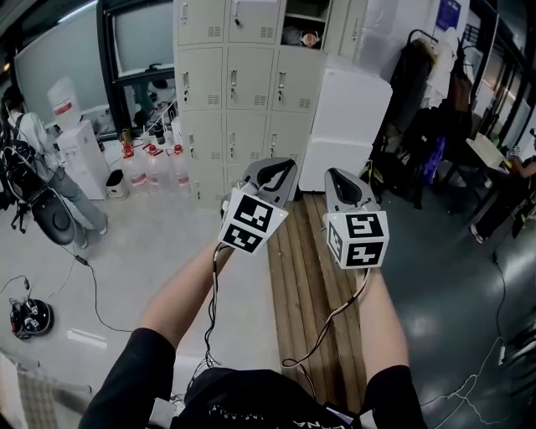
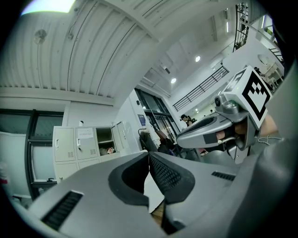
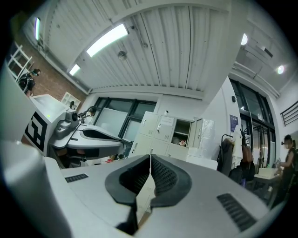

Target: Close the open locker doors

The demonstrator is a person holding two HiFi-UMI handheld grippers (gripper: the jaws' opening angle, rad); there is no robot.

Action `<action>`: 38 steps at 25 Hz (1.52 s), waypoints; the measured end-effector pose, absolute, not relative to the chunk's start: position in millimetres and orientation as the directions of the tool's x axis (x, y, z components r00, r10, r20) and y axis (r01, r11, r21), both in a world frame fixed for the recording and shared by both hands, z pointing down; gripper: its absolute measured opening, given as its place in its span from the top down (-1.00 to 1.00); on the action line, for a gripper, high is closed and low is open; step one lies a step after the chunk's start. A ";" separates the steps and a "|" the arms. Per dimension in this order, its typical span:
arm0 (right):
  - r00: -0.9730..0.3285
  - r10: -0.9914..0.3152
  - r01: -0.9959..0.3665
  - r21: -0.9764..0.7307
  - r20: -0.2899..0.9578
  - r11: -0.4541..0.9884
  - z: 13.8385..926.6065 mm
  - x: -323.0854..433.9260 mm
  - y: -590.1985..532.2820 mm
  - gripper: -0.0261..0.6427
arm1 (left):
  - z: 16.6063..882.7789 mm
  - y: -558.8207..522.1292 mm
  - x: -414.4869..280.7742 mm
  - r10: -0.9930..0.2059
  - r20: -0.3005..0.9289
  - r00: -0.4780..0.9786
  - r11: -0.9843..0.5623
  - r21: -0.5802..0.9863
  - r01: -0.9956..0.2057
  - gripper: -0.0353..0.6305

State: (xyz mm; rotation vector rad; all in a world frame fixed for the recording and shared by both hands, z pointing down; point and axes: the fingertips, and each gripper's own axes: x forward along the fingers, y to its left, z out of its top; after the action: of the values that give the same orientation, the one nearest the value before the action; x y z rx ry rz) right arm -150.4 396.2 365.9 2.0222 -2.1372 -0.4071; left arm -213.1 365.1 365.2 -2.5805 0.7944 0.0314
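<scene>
Head view: approach step, lockers [image 1: 243, 75] well ahead.
Holding nothing in left gripper [image 1: 280, 172] or right gripper [image 1: 339, 180], both clenched (door [image 1: 347, 25] open, top row); next, walk closer, push shut.

No legible text anywhere. Blue poster [image 1: 448, 12] on wall: print too small. Paper sheet [image 2: 85, 133] on locker door [image 2: 86, 151]: blurred, unreadable. White lettering [image 1: 251, 413] on person's dark shirt: partly cut off, unreadable.
</scene>
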 end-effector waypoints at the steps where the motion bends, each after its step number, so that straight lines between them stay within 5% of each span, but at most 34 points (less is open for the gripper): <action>1: -0.067 -0.996 -0.950 0.310 -0.067 0.043 365.9 -144.2 396.8 0.82 | 366.0 365.0 -209.1 -0.535 -0.144 0.832 -0.734 -0.407 -0.543 0.83; 18: -0.111 -0.992 -0.964 0.250 -0.057 0.094 390.9 -83.3 346.2 0.82 | 387.8 307.8 -179.1 -0.607 -0.131 0.784 -0.696 -0.388 -0.604 0.83; 38: -0.051 -0.998 -0.955 0.293 -0.041 0.037 366.0 -84.8 94.3 0.82 | 362.5 38.4 -187.6 -0.567 -0.164 0.807 -0.728 -0.358 -0.585 0.83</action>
State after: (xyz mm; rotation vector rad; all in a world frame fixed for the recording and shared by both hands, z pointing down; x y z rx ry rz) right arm -84.8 94.3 366.0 2.0348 -2.1284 -0.3615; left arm -187.6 38.4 362.5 -2.5978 0.8663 0.0599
